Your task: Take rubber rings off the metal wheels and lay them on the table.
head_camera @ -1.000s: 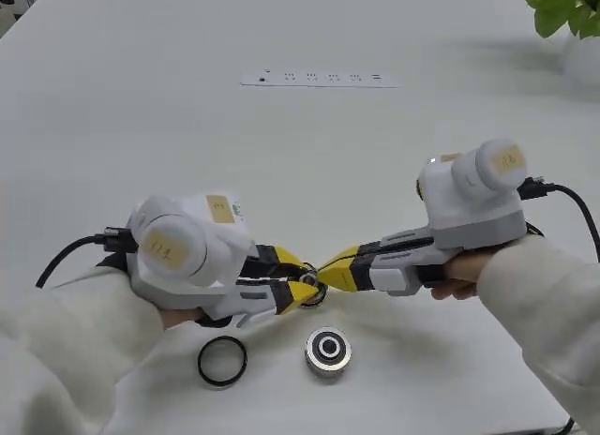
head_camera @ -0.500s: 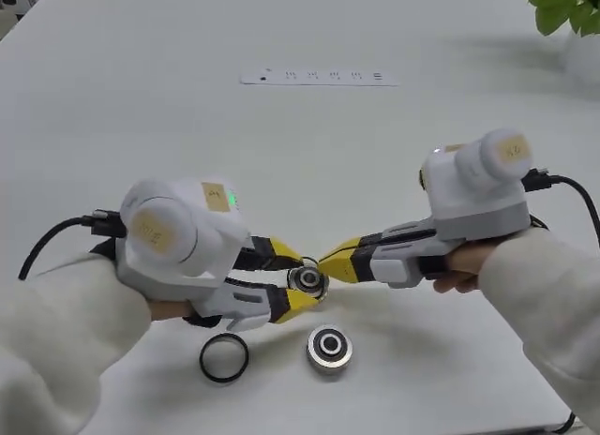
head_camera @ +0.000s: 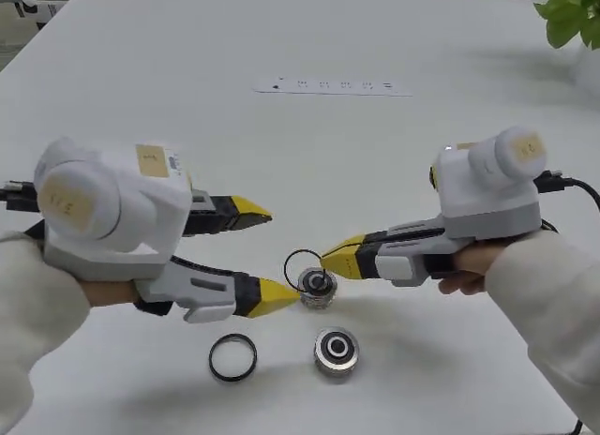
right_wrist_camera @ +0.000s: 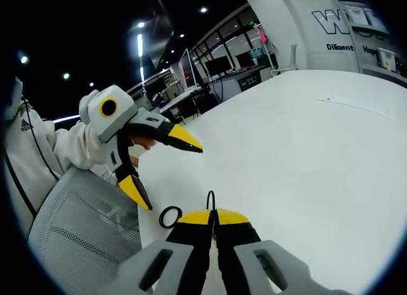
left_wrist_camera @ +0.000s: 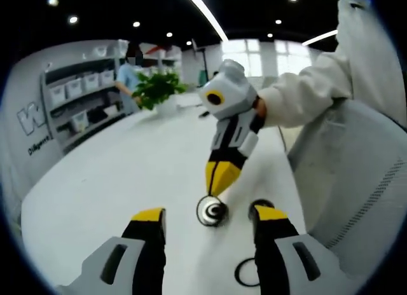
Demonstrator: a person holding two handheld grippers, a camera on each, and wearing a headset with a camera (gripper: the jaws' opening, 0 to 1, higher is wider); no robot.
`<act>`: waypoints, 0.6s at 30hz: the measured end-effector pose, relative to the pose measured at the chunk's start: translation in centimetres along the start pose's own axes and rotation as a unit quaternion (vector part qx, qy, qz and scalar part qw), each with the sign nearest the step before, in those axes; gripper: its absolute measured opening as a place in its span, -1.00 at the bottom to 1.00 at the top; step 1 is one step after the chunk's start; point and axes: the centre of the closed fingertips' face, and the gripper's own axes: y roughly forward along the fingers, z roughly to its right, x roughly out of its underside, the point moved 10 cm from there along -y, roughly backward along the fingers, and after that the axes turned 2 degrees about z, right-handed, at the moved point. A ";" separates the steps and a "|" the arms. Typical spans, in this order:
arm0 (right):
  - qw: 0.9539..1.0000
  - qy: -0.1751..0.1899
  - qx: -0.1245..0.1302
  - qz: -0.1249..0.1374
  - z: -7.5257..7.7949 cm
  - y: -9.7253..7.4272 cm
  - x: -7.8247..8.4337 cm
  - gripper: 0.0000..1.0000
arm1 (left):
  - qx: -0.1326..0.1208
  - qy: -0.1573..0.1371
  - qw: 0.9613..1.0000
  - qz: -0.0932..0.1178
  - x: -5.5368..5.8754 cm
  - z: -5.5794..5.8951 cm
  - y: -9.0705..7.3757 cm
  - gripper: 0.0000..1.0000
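Left gripper [head_camera: 270, 255] was held low at the left, pointing right, gripped from beneath by a white-sleeved hand. Its jaws were spread wide with nothing between them. Right gripper [head_camera: 330, 260] came in from the right, angled slightly down, its tips pressed together on a black rubber ring [head_camera: 287, 263].

The ring hung as a loop at the tip, just above a metal wheel [head_camera: 318, 287] lying on the table [head_camera: 187, 126]. Whether ring and wheel touched could not be told.

A second wheel [head_camera: 337, 350] and a loose ring [head_camera: 212, 358] lay nearer the person, just beside each other.

Left gripper view placed the first wheel ahead between its own jaw tips. Right gripper view showed the pinched ring edge-on, a thin black sliver.
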 end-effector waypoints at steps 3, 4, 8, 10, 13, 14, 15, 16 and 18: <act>1.000 0.001 -0.003 0.003 -0.3 0.1 -0.2 -1.00 | -0.006 0.003 1.000 0.002 -0.3 0.2 -1.1 0.22; 1.000 0.001 -0.004 0.004 -0.4 0.1 -0.2 -1.00 | -0.009 0.006 1.000 0.001 -0.3 0.3 -1.6 0.23; 1.000 0.002 -0.010 0.010 -0.9 0.1 -0.6 -1.00 | -0.014 0.010 1.000 0.002 -0.5 0.6 -3.0 0.31; 1.000 0.003 -0.015 0.013 -1.3 0.2 -0.7 -1.00 | -0.019 0.014 1.000 0.000 -0.6 0.7 -3.7 0.35; 1.000 0.005 -0.020 0.017 -1.6 0.3 -0.9 -1.00 | -0.025 0.012 1.000 0.001 -0.5 0.8 -4.5 0.40; 1.000 0.006 -0.025 0.018 -1.9 0.4 -1.0 -1.00 | -0.027 0.011 1.000 0.002 -0.6 0.8 -4.9 0.43; 0.999 0.007 -0.027 0.018 -2.0 0.5 -1.1 -1.00 | -0.032 0.012 0.999 0.003 -0.6 0.9 -5.3 0.44; 0.999 0.008 -0.029 0.019 -2.1 0.5 -1.1 -1.00 | -0.035 0.012 0.999 0.004 -0.6 0.9 -5.5 0.45; 0.999 0.010 -0.034 0.021 -2.4 0.6 -1.2 -1.00 | -0.041 0.011 0.999 0.007 -0.6 1.0 -6.2 0.47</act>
